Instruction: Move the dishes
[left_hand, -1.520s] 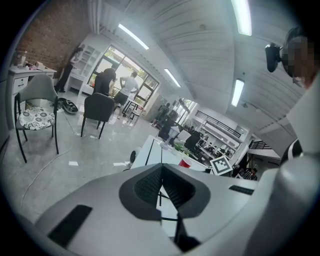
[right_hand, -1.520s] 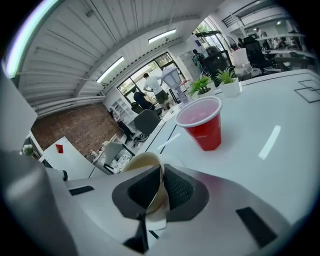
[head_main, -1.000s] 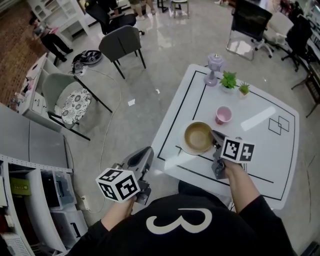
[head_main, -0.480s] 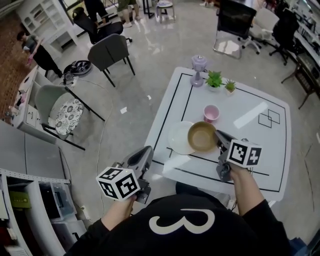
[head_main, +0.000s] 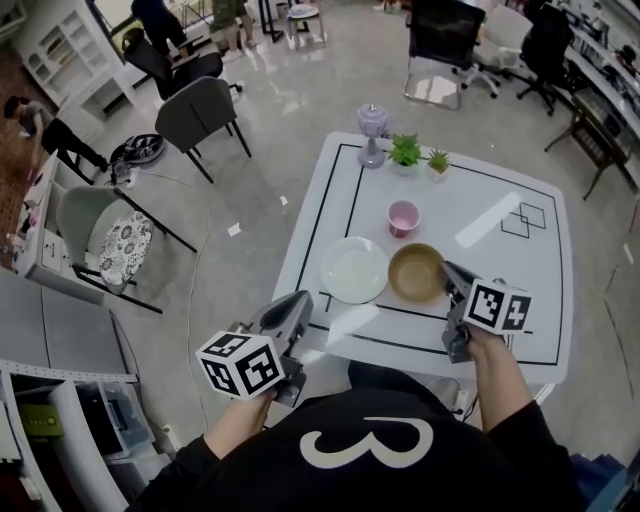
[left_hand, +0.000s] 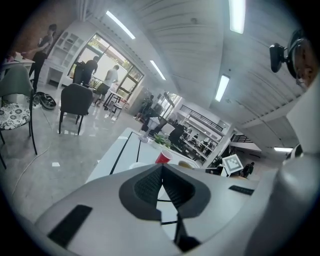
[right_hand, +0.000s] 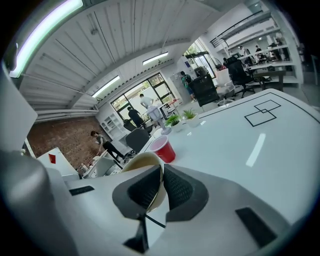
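Scene: A person at the near edge of a white square surface ruled with black lines (head_main: 455, 200) works a pair of tongs in each hand.
Right tongs: The right tongs (head_main: 447, 272) are pinched narrow on the near-right rim of a tan round glazed bowl (head_main: 415, 272). The right gripper view shows the thin rim clamped between the ribbed pads.
Bowl: It is at the middle of the surface, just right of a white round plate (head_main: 354, 270). Whether its base rests on the surface or hangs clear cannot be told.
Left tongs: The left tongs (head_main: 298, 300) are closed together on nothing, held off the near-left edge of the surface, over the floor.
Plate: It lies flat on the surface with nothing on it and no tongs at it.
Cup: A small pink plastic cup (head_main: 403, 217) stands upright just beyond the bowl and plate, untouched.
Far edge: A lilac stemmed ornament (head_main: 372, 135) and two small green potted plants (head_main: 405, 150) line the far-left corner, well apart from both tongs.
Done: One dish, the bowl, appears to be in hand and mid-move.
Left: On this reading the bowl is not yet set down, and the plate and cup are still to be handled if they count among the dishes. No destination shows, so the job looks to be at an early-to-middle stage.
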